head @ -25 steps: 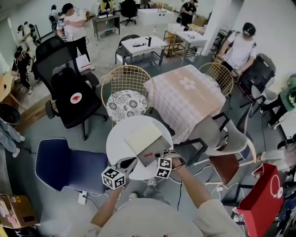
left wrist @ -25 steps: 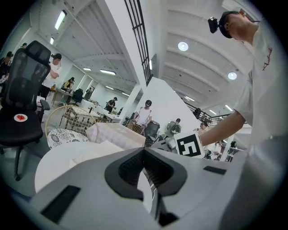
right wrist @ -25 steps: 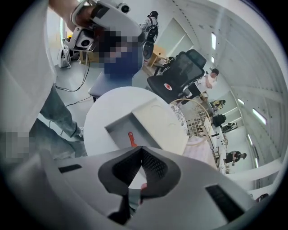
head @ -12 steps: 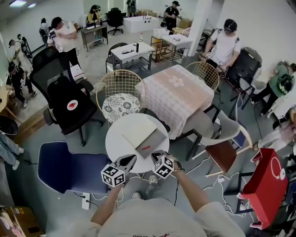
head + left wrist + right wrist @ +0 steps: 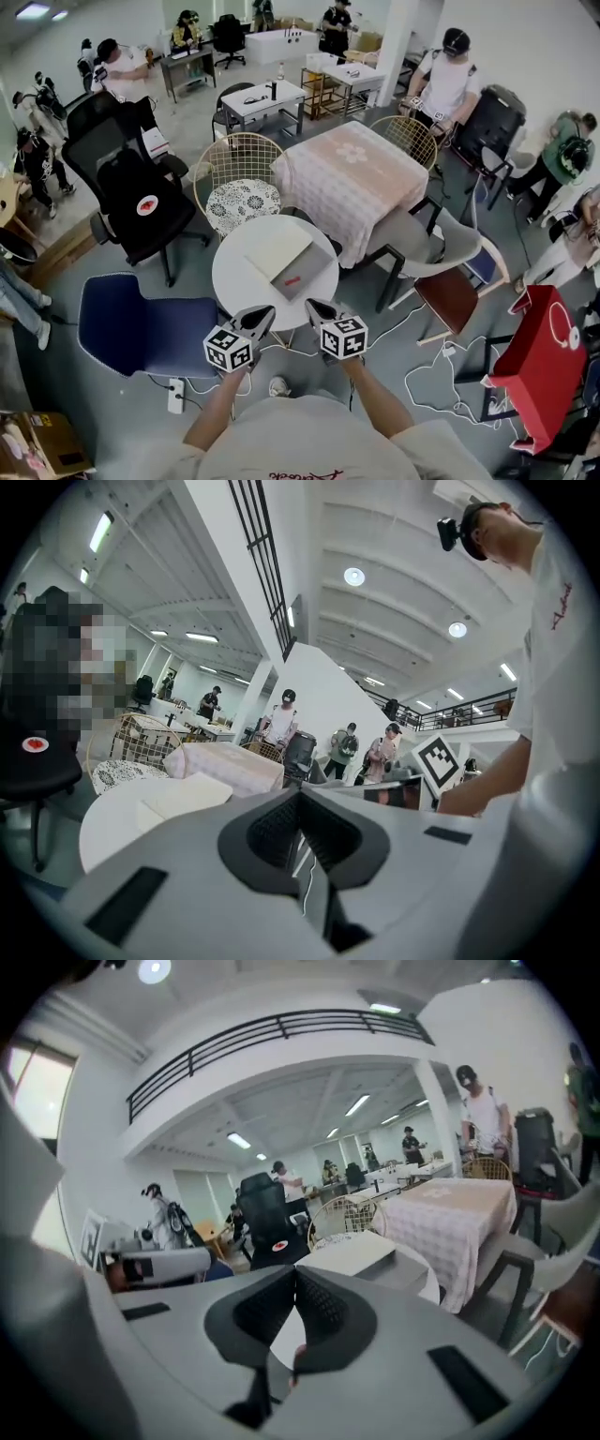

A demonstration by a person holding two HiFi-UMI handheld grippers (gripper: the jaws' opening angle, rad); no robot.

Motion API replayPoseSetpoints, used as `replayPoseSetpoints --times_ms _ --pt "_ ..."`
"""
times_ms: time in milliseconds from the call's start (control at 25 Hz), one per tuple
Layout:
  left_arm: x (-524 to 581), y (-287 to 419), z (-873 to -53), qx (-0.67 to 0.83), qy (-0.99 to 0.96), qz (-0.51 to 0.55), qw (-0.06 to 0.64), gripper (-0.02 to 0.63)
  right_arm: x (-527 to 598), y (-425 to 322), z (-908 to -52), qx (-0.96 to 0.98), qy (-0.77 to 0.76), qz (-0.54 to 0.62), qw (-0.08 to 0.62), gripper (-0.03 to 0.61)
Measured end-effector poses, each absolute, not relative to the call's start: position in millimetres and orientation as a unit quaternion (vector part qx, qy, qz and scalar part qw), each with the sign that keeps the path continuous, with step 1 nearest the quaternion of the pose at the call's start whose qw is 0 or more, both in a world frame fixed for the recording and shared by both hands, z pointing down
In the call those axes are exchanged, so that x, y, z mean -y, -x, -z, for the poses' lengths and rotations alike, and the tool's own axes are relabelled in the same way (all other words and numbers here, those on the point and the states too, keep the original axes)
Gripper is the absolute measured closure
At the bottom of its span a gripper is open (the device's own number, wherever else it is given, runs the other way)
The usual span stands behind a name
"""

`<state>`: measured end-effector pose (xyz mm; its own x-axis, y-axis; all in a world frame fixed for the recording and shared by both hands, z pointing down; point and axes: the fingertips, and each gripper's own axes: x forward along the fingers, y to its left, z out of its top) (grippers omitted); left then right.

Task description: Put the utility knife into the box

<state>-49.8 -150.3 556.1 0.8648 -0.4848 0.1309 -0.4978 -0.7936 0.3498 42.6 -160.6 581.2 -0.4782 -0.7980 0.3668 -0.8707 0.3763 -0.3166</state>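
Flanking the round table (image 5: pixel 236 286) with the box (image 5: pixel 278 251): blue chair (image 5: pixel 131 323), wire chair (image 5: pixel 241 180).

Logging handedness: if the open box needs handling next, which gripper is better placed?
Right, marginally. Both grippers are shut and empty at the table's near edge, but the right gripper points at the box; the left gripper points past its side.
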Motion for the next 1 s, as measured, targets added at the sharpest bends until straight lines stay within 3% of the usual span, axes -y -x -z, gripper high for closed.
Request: replayPoseSetpoints --times_ms 120,280,1000 --pt "137.5 47.8 -551.6 0.270 -0.945 -0.015 0.184 0.603 142.9 -51.8 -563.4 0.814 -0.524 -0.251 0.008 0.561" --pt "115.3 37.5 -546.7 0.285 -0.940 -0.013 0.184 0.603 116.4 -70.0 -553.9 0.807 -0.537 -0.245 -0.012 0.561" --pt "-43.5 -7.3 -564.4 0.310 -0.931 -0.015 0.191 0.603 -44.9 -101.5 -579.6 0.830 -0.520 -0.188 0.075 0.561"
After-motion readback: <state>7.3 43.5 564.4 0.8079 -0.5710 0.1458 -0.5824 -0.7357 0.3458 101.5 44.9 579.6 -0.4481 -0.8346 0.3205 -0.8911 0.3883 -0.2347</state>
